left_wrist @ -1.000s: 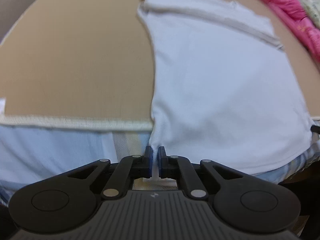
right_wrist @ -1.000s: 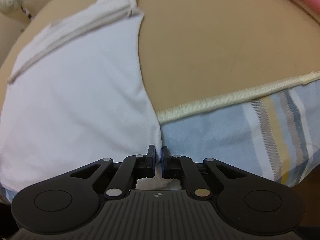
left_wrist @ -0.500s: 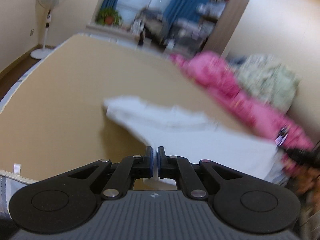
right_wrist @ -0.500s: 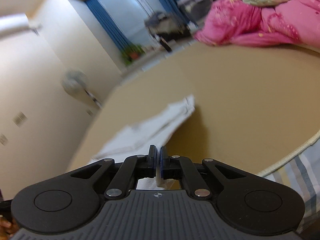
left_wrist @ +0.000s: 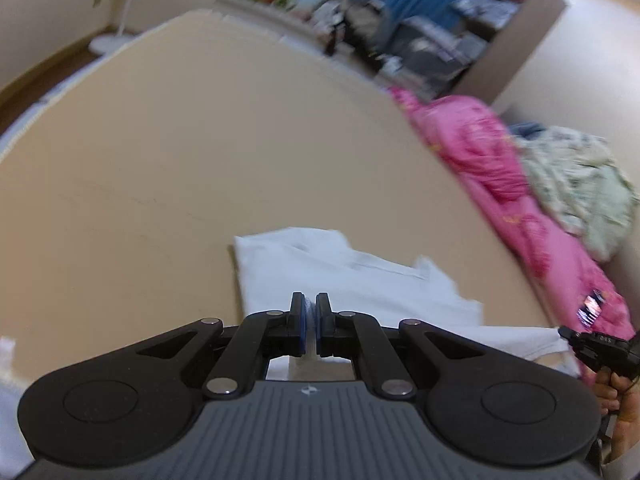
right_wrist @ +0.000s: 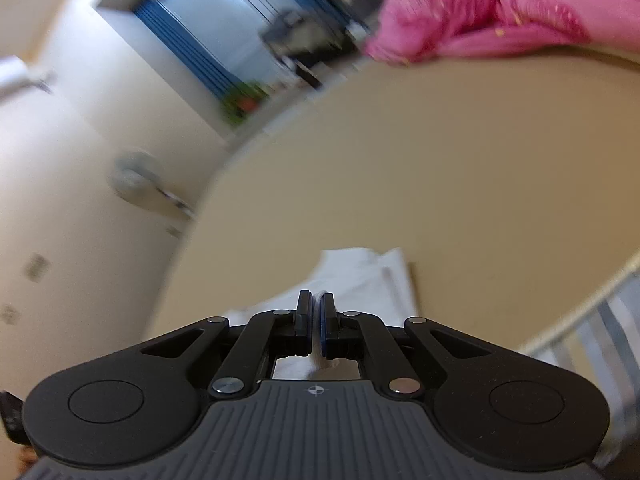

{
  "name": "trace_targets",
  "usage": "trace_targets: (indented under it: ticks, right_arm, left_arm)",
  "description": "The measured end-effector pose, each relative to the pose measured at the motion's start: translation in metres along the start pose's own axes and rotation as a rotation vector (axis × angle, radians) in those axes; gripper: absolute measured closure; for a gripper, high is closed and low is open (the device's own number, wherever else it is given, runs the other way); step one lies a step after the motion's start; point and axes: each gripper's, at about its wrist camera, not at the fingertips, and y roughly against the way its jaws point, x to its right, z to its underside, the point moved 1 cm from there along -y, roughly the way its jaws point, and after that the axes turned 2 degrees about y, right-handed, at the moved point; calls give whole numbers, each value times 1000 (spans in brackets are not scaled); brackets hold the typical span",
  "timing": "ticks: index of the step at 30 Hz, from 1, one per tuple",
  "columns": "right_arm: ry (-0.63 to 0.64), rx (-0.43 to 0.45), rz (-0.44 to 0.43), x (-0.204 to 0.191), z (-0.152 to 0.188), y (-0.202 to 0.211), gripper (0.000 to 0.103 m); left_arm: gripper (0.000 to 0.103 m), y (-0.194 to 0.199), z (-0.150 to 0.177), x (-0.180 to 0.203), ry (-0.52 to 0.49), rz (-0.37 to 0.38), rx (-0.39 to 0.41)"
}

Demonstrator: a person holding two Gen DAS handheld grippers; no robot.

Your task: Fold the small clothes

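Observation:
A small white garment (left_wrist: 344, 280) lies on the tan bed surface (left_wrist: 200, 152), its near edge lifted. My left gripper (left_wrist: 310, 304) is shut on the near left part of the garment. My right gripper (right_wrist: 316, 302) is shut on the other near part of the garment (right_wrist: 360, 280), which runs away from the fingers onto the tan surface (right_wrist: 440, 168). The right gripper's body also shows at the right edge of the left wrist view (left_wrist: 600, 352). The pinched cloth is mostly hidden by the gripper bodies.
A pink blanket (left_wrist: 492, 168) and a pale flowered quilt (left_wrist: 576, 180) are piled along the right side of the bed. A standing fan (right_wrist: 136, 178) is by the wall at the left. A striped sheet edge (right_wrist: 600, 320) shows at the right.
Both grippers have lifted the garment's near edge and carried it forward over the far part. The views have tilted up from the cloth to the room.

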Motion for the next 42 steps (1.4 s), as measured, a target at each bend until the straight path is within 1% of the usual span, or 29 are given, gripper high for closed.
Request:
trace_targets:
  ticks: [3, 5, 6, 7, 8, 9, 10, 11, 13, 14, 16, 17, 19, 21, 22, 23, 25, 27, 29, 32, 34, 35, 36, 37, 38, 39, 40, 41, 42]
  right_arm:
    - [0, -65, 80, 11, -27, -75, 100]
    - [16, -89, 101, 13, -30, -108, 99]
    - [21, -99, 117, 16, -30, -120, 96]
    - [22, -90, 143, 20, -30, -129, 94]
    - [33, -76, 157, 25, -26, -131, 88]
    - [52, -73, 178, 29, -21, -133, 76]
    - [72, -106, 242, 33, -19, -136, 73]
    - [83, -103, 271, 33, -19, -135, 72]
    - [92, -68, 235, 32, -22, -127, 72]
    - [99, -71, 211, 32, -22, -126, 72]
    - [149, -117, 203, 32, -18, -131, 71]
    - [195, -152, 210, 30, -13, -135, 70]
    - [323, -205, 233, 20, -1, -145, 65]
    - [435, -217, 256, 10, 10, -153, 63]
    - [466, -219, 260, 6, 13, -157, 62]
    - [479, -214, 262, 1, 5, -167, 61]
    - [488, -194, 268, -3, 5, -171, 61]
    - [496, -170, 273, -6, 4, -177, 60]
    - [487, -155, 263, -7, 0, -176, 57]
    - [476, -128, 244, -10, -4, -181, 57]
    - [459, -122, 229, -10, -6, -187, 57]
    - [454, -121, 231, -9, -7, -187, 57]
    - [448, -120, 234, -9, -8, -190, 57]
    - [439, -118, 232, -9, -9, -191, 57]
    - [426, -111, 223, -8, -11, -194, 62]
    - [412, -105, 208, -7, -13, -195, 81]
    - [396, -102, 186, -7, -15, -196, 94]
    - [383, -88, 173, -7, -17, -197, 98]
    - [365, -57, 164, -8, -20, -194, 98]
  left_arm:
    - [97, -59, -29, -16, -18, -24, -32]
    - [97, -87, -41, -19, -64, -80, -20]
    - [88, -96, -44, -21, -88, -94, -7]
    - [84, -100, -45, -28, -89, -88, 3]
    - [78, -100, -46, -36, -69, -82, 13]
    - [77, -100, -46, -45, -40, -90, 8]
    - [77, -101, -47, -53, -14, -104, -1]
    - [74, -100, -48, -57, 0, -105, 0]
    - [66, -100, -47, -61, -9, -101, -22]
    - [61, -105, -47, -60, -29, -105, -41]
    - [59, -111, -42, -52, -92, -125, -76]
    - [58, -114, -40, -48, -123, -132, -84]
    - [52, -121, -35, -34, -185, -144, -90]
    - [43, -129, -32, -25, -244, -155, -93]
    - [42, -134, -28, -21, -267, -163, -99]
    - [40, -139, -24, -19, -281, -172, -107]
    - [40, -155, -21, -12, -294, -201, -116]
    - [40, -163, -24, -12, -297, -217, -105]
    - [40, -168, -28, -14, -292, -212, -86]
    - [41, -175, -34, -16, -266, -199, -70]
    - [44, -178, -37, -17, -255, -191, -61]
    - [56, -179, -38, -16, -255, -184, -56]
    - [76, -180, -39, -15, -255, -173, -58]
    - [87, -181, -40, -15, -253, -159, -63]
    - [96, -180, -41, -14, -251, -149, -63]
    - [97, -179, -42, -13, -257, -148, -51]
    - [97, -176, -44, -11, -265, -149, -28]
    - [98, -172, -47, -11, -261, -146, -2]
    - [98, -167, -50, -12, -241, -137, 26]
